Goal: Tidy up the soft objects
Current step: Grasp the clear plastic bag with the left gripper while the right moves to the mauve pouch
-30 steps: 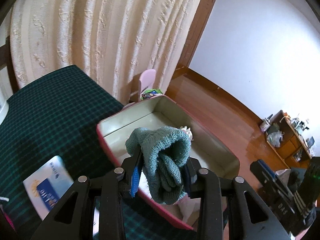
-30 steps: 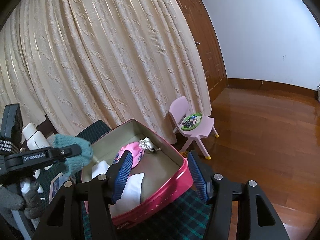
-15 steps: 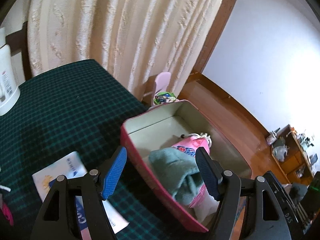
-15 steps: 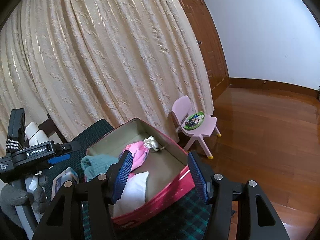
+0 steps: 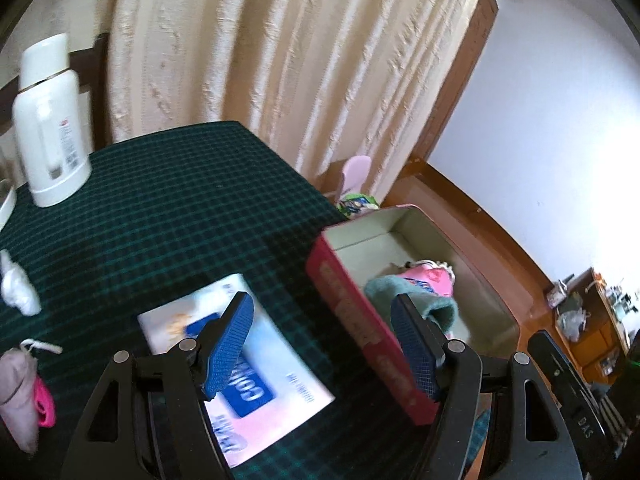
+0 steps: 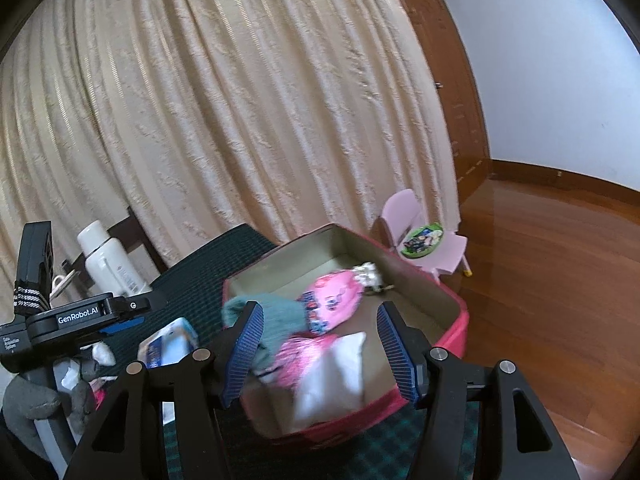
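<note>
A red box (image 5: 352,304) stands on the dark green checked table (image 5: 160,208); it also shows in the right wrist view (image 6: 456,332). Inside lie a teal knitted sock (image 6: 276,316), a pink soft item (image 6: 336,296) and a white cloth (image 6: 336,372). The teal sock (image 5: 424,300) also shows in the left wrist view. My left gripper (image 5: 326,344) is open and empty, to the left of the box over a tissue pack (image 5: 256,380). My right gripper (image 6: 320,352) is open and empty above the box's near end.
A white thermos (image 5: 48,124) stands at the table's far left. A white crumpled item (image 5: 16,288) and a pink-grey pouch (image 5: 24,392) lie at the left edge. A small pink chair (image 6: 424,236) stands on the wood floor by the curtain.
My left gripper opened and let the teal sock fall into the box, then swung left over the tissue pack. The right gripper moved closer over the box.
</note>
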`<move>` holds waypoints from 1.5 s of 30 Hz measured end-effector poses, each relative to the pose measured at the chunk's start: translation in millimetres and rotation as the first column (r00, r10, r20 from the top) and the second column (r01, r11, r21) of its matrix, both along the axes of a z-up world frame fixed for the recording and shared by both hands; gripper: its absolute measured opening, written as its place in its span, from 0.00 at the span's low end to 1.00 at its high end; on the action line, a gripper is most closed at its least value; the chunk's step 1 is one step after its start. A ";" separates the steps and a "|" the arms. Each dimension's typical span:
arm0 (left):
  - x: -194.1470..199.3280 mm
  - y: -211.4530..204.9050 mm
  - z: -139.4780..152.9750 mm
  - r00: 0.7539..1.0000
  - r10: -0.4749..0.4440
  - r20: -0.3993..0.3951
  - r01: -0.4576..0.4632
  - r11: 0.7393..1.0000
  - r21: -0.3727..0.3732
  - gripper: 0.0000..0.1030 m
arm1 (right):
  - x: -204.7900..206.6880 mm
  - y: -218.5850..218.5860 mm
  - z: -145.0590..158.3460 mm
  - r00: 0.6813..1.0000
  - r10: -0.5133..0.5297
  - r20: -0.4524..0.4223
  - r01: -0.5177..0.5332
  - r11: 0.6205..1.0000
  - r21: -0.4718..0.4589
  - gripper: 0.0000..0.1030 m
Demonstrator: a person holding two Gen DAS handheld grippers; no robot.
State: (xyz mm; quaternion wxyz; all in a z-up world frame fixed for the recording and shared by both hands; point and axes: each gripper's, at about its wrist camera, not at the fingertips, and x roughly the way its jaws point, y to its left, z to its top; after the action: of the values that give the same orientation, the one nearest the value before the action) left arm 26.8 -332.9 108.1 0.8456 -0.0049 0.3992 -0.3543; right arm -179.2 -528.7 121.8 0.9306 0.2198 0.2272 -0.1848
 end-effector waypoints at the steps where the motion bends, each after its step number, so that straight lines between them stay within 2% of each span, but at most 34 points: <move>1: 0.4 7.8 0.4 1.000 0.013 0.002 -0.013 1.000 -0.002 0.70 | 2.1 3.4 0.3 1.000 0.012 0.000 -0.012 1.000 -0.001 0.61; 12: 10.1 85.0 1.4 0.989 0.148 0.003 -0.148 0.989 -0.026 0.71 | 30.3 58.2 7.5 0.987 0.161 -0.004 -0.161 0.987 -0.024 0.62; 25: 41.6 175.2 2.4 0.950 0.312 0.007 -0.311 0.949 -0.054 0.73 | 59.7 113.9 7.8 0.954 0.298 -0.038 -0.299 0.954 -0.026 0.62; 36: 106.9 237.3 -29.4 0.888 0.460 -0.030 -0.459 0.888 0.029 0.74 | 71.7 152.9 6.4 0.923 0.380 -0.063 -0.382 0.923 -0.043 0.62; 41: 132.9 248.0 -46.3 0.869 0.488 -0.081 -0.485 0.873 0.055 0.74 | 77.2 160.7 3.9 0.914 0.399 -0.077 -0.403 0.914 -0.040 0.62; 45: 144.4 246.2 -54.1 0.869 0.484 -0.101 -0.480 0.875 0.065 0.74 | 82.2 164.5 1.6 0.907 0.413 -0.083 -0.416 0.909 -0.034 0.62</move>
State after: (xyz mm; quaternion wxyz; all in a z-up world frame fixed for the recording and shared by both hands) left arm 171.3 -86.7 53.9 0.8829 -0.1084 0.4397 -0.1240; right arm -97.0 -364.2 123.3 0.9448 0.1356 0.2982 0.0032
